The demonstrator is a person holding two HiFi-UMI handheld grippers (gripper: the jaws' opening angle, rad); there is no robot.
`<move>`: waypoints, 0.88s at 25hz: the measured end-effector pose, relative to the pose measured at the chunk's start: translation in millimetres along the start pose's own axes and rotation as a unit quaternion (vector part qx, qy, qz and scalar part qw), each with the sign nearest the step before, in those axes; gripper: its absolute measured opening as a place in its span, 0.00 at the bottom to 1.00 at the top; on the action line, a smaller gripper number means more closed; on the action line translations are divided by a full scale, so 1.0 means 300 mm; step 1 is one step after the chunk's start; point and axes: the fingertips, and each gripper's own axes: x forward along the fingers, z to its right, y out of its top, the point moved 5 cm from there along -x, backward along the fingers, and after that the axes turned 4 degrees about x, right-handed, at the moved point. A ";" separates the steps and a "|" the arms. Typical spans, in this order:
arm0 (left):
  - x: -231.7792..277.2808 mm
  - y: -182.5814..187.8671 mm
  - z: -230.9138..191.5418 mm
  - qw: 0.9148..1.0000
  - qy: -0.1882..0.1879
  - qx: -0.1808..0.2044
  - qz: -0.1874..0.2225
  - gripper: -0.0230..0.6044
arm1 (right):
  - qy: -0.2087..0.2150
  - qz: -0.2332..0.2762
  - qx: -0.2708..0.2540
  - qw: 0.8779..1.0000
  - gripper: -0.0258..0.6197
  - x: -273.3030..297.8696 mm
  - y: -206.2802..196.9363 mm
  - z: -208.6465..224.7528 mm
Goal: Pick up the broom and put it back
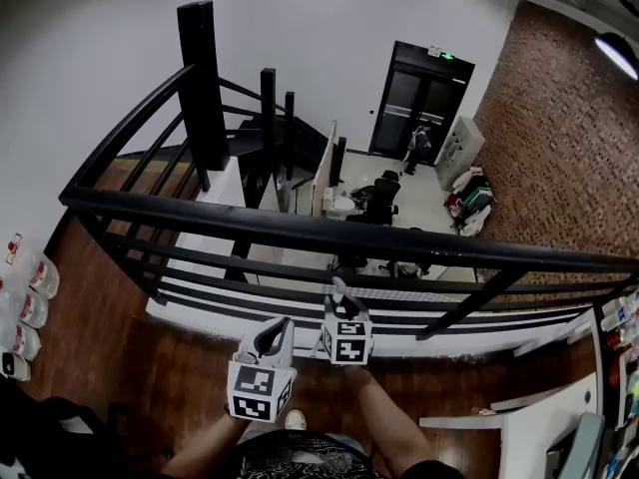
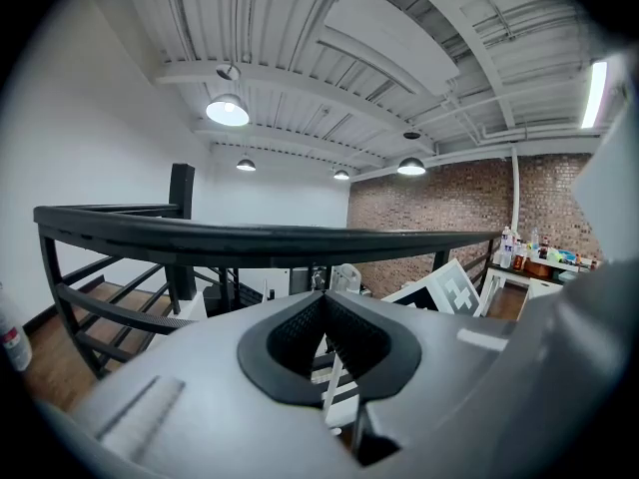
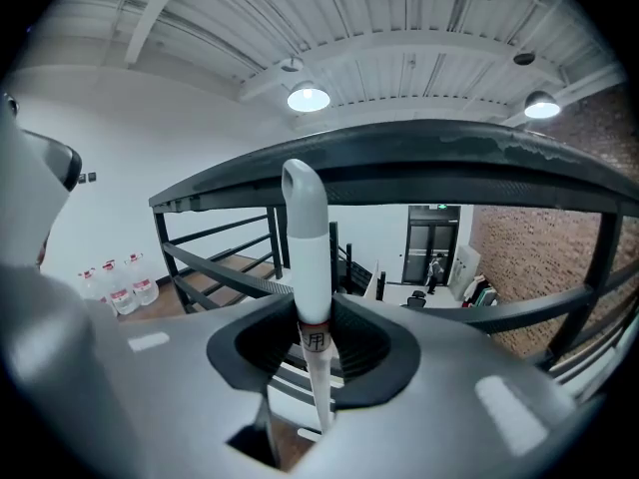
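The broom shows only as its white handle (image 3: pixel 305 233), upright between the jaws of my right gripper (image 3: pixel 316 312), which is shut on it just above a black band. Its rounded top reaches the black railing's height. In the head view the handle tip (image 1: pixel 338 288) sticks up from the right gripper (image 1: pixel 343 312), close to the railing. My left gripper (image 1: pixel 273 339) is beside it on the left, slightly nearer me. Its jaws meet at the tips, and the left gripper (image 2: pixel 321 298) holds nothing. The broom's head is hidden.
A black metal railing (image 1: pixel 329 233) runs across just ahead, with a drop to a lower floor with office chairs (image 1: pixel 381 200) beyond. A stair post (image 1: pixel 202 78) stands at the left. Water bottles (image 1: pixel 30 297) line the left wall, and a white desk (image 1: pixel 539 427) is at the right.
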 end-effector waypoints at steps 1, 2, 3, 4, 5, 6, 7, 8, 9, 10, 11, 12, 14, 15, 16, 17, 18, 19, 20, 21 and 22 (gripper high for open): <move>0.003 0.000 -0.001 1.000 0.000 -0.001 -0.002 0.05 | -0.001 0.001 0.001 1.000 0.19 0.011 0.005 0.008; 0.007 -0.001 -0.002 1.000 -0.001 -0.001 -0.004 0.05 | -0.001 0.001 0.002 1.000 0.19 0.021 0.010 0.017; 0.009 -0.002 -0.003 1.000 -0.002 -0.002 -0.005 0.05 | -0.003 0.000 0.004 1.000 0.19 0.031 0.016 0.025; 0.011 -0.002 -0.004 1.000 -0.003 -0.003 -0.006 0.05 | -0.005 -0.001 0.006 1.000 0.19 0.041 0.021 0.033; 0.012 -0.001 -0.006 1.000 -0.003 -0.003 -0.006 0.05 | -0.008 -0.001 0.008 1.000 0.19 0.050 0.026 0.041; 0.013 0.000 -0.007 1.000 -0.003 -0.003 -0.006 0.05 | -0.011 0.000 0.009 1.000 0.19 0.059 0.031 0.049; 0.015 0.002 -0.009 1.000 -0.003 -0.003 -0.007 0.05 | -0.014 0.001 0.011 1.000 0.19 0.067 0.035 0.057; 0.019 0.004 -0.011 1.000 -0.003 -0.003 -0.007 0.05 | -0.017 0.003 0.014 1.000 0.19 0.076 0.040 0.064; 0.025 0.007 -0.013 1.000 -0.003 -0.003 -0.007 0.04 | -0.018 0.004 0.015 1.000 0.19 0.085 0.045 0.070; 0.031 0.012 -0.014 1.000 -0.003 -0.004 -0.007 0.05 | -0.018 0.004 0.016 1.000 0.19 0.093 0.050 0.075; 0.038 0.018 -0.014 1.000 -0.003 -0.005 -0.006 0.05 | -0.017 0.005 0.015 1.000 0.19 0.099 0.054 0.078; 0.045 0.025 -0.014 1.000 -0.004 -0.005 -0.004 0.05 | -0.017 0.004 0.014 1.000 0.19 0.105 0.057 0.080; 0.057 0.039 -0.014 1.000 -0.007 -0.006 0.000 0.05 | -0.018 0.004 0.015 1.000 0.19 0.115 0.061 0.081; 0.064 0.046 -0.014 1.000 -0.010 -0.007 0.002 0.05 | -0.019 0.005 0.015 1.000 0.19 0.120 0.063 0.081; 0.070 0.053 -0.013 1.000 -0.013 -0.007 0.003 0.05 | -0.019 0.005 0.016 1.000 0.19 0.125 0.066 0.083; 0.077 0.059 -0.010 1.000 -0.016 -0.008 0.004 0.05 | -0.020 0.004 0.017 1.000 0.19 0.130 0.068 0.086; 0.084 0.063 -0.006 1.000 -0.018 -0.007 0.005 0.05 | -0.020 0.002 0.017 1.000 0.19 0.135 0.071 0.090; 0.089 0.065 -0.004 1.000 -0.019 -0.007 0.005 0.05 | -0.020 0.001 0.017 1.000 0.19 0.141 0.074 0.095; 0.093 0.067 -0.002 1.000 -0.020 -0.007 0.005 0.05 | -0.021 0.000 0.016 1.000 0.19 0.147 0.076 0.101; 0.096 0.069 -0.002 1.000 -0.021 -0.007 0.005 0.05 | -0.022 -0.002 0.015 1.000 0.19 0.151 0.079 0.105; 0.098 0.070 -0.002 1.000 -0.021 -0.007 0.005 0.05 | -0.023 -0.003 0.013 1.000 0.19 0.154 0.082 0.109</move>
